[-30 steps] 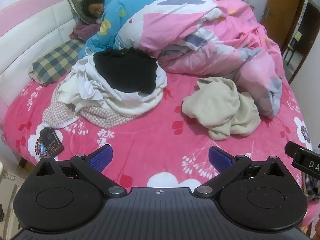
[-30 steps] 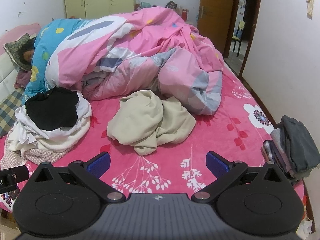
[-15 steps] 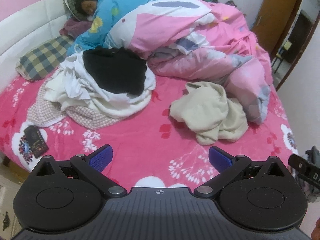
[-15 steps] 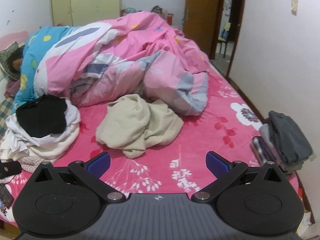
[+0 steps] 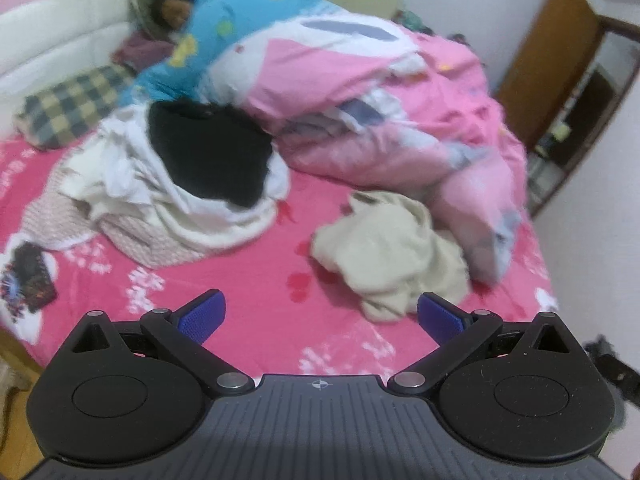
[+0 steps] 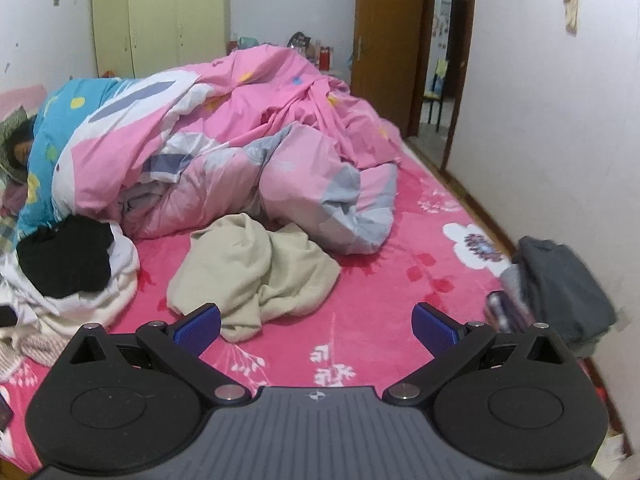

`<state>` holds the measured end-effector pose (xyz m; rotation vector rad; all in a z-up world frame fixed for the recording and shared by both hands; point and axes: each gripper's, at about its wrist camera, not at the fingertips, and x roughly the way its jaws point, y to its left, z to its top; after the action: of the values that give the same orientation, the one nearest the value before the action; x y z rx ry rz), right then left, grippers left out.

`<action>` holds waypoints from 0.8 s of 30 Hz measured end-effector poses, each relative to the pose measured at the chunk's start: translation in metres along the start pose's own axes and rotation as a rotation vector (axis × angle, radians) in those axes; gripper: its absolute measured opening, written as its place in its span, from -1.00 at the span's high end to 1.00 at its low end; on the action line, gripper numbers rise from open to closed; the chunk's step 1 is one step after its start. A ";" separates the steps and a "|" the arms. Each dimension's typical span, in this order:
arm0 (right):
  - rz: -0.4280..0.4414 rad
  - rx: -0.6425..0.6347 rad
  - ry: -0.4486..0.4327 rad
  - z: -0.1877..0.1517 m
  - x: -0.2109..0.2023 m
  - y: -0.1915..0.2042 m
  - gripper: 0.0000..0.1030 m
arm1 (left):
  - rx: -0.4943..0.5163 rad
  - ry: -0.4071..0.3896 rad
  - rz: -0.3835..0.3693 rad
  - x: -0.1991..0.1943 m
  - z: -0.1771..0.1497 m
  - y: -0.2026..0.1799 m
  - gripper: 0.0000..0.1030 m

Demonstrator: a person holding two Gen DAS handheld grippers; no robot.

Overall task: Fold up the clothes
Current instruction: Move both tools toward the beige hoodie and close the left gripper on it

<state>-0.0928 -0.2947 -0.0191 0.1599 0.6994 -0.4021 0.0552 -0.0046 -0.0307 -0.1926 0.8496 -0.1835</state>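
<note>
Left wrist view: left gripper (image 5: 321, 314) spread wide, holding nothing, above pink sheet (image 5: 248, 292). Beige garment (image 5: 390, 248) crumpled ahead, right of centre, near right finger tip. Unsorted pile (image 5: 172, 192), black item on top, ahead-left. Frame blurred.

Right wrist view: right gripper (image 6: 316, 322) likewise released, empty. Beige garment (image 6: 256, 272) ahead-left, just past left finger. Folded stack (image 6: 560, 292) far right, at bed edge.

Step, as judged: approach, pre-grasp. Next likely: close in, pinch garment edges, spread flat.

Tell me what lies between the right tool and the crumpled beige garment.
Only bare pink floral bedsheet. In the right wrist view the open right tool has the beige garment just ahead, its lower edge beside the tool's left finger.
</note>
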 end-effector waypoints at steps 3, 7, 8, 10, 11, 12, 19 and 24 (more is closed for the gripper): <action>0.048 0.025 -0.021 0.014 0.018 -0.010 -1.00 | 0.028 -0.013 0.068 0.005 0.001 -0.009 -1.00; 0.094 0.007 -0.002 0.024 0.055 -0.019 -1.00 | 0.043 -0.004 0.157 0.015 -0.001 -0.020 -1.00; 0.107 0.010 0.005 0.023 0.066 -0.022 -1.00 | 0.048 0.001 0.177 0.019 -0.003 -0.022 -1.00; 0.141 0.011 0.018 0.022 0.091 -0.027 -1.00 | 0.066 0.020 0.218 0.028 -0.008 -0.027 -1.00; 0.157 0.008 0.025 0.020 0.104 -0.029 -1.00 | 0.080 0.029 0.237 0.035 -0.010 -0.029 -1.00; 0.163 0.000 0.038 0.018 0.116 -0.030 -1.00 | 0.097 0.039 0.256 0.042 -0.012 -0.032 -1.00; 0.232 -0.005 0.112 0.002 0.202 -0.024 -1.00 | 0.147 -0.010 0.285 0.101 -0.010 -0.050 -1.00; 0.292 0.033 0.125 0.000 0.254 -0.015 -1.00 | 0.189 -0.040 0.198 0.168 -0.003 -0.066 -0.92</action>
<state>0.0769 -0.3859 -0.1847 0.3165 0.7794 -0.1246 0.1556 -0.1085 -0.1388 0.0653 0.8014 -0.0730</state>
